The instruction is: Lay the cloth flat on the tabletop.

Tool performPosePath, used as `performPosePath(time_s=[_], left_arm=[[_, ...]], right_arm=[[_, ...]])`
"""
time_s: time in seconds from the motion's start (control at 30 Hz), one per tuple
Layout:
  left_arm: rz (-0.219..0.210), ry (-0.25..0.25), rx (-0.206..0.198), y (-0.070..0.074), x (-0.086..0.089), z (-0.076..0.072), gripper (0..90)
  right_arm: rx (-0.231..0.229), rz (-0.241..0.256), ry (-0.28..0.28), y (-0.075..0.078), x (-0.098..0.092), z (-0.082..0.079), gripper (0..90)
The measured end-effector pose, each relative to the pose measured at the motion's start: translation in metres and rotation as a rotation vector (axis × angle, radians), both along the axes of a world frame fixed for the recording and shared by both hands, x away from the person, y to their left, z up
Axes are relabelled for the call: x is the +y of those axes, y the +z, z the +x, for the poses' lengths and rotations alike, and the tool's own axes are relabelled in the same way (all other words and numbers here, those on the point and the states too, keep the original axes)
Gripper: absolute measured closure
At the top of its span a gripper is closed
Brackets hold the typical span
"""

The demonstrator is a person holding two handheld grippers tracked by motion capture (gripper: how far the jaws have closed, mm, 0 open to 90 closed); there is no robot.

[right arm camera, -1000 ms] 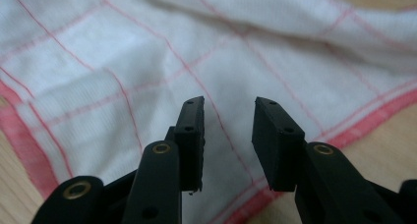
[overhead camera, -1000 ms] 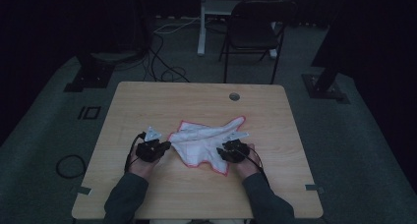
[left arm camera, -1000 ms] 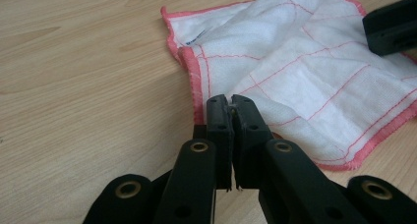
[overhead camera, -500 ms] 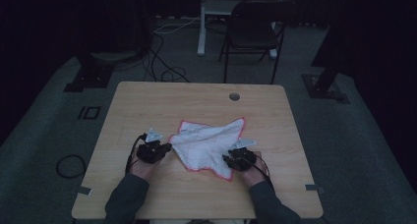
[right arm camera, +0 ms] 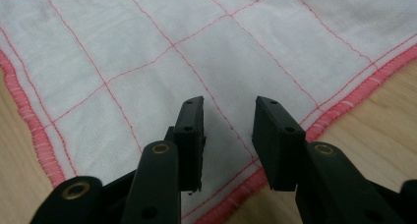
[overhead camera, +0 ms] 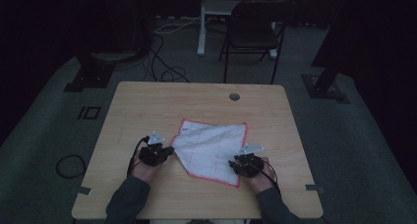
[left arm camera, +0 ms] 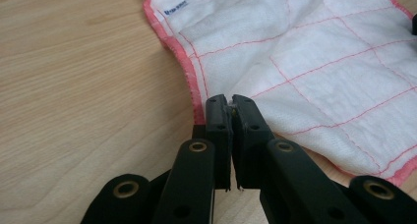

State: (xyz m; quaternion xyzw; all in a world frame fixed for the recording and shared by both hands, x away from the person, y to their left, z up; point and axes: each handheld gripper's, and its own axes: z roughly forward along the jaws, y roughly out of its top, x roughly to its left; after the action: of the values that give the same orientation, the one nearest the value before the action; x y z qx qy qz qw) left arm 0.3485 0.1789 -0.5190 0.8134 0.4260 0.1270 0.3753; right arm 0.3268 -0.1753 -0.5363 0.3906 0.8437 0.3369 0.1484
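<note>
Lying spread near the middle of the desk (overhead camera: pixel 147 101), the white cloth (overhead camera: pixel 211 145) looks light, limp and prone to bunching, so its pink hemmed edges and corners seem the best holds. The left tool (left arm camera: pixel 230 102) is pressed together, pinching the cloth's hem. The right tool (right arm camera: pixel 228 117) hovers with jaws spread over the near corner, gripping nothing.

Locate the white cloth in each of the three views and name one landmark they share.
High view: the white cloth lies spread at the table's centre, between both grippers.
Left gripper view: upper right, its edge pinched by the shut jaws.
Right gripper view: across the top, beneath the open jaws.
Shared landmark: its pink stitched border.
</note>
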Motion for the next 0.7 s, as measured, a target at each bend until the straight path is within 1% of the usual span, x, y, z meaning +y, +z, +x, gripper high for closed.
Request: performPosePath(time_s=[0.23,0.33,0.4,0.53,0.7], left_arm=[[0.001,-0.008,0.013,-0.005,-0.002,-0.001,86.8],[-0.005,-0.007,0.014,-0.005,-0.003,-0.002,86.8],[-0.01,-0.006,0.016,-0.005,-0.003,-0.002,86.7],[-0.011,-0.016,0.011,-0.002,-0.004,-0.004,86.6],[-0.027,-0.021,-0.007,0.006,-0.008,-0.001,86.8]], right_arm=[[0.018,0.017,-0.007,0.0,-0.011,-0.008,65.1],[0.021,0.015,-0.005,0.001,-0.014,-0.013,65.2],[0.018,0.002,0.0,0.001,-0.015,-0.015,65.2],[0.02,0.001,0.003,0.001,-0.016,-0.016,65.2],[0.02,0.002,0.002,0.001,-0.016,-0.016,64.8]])
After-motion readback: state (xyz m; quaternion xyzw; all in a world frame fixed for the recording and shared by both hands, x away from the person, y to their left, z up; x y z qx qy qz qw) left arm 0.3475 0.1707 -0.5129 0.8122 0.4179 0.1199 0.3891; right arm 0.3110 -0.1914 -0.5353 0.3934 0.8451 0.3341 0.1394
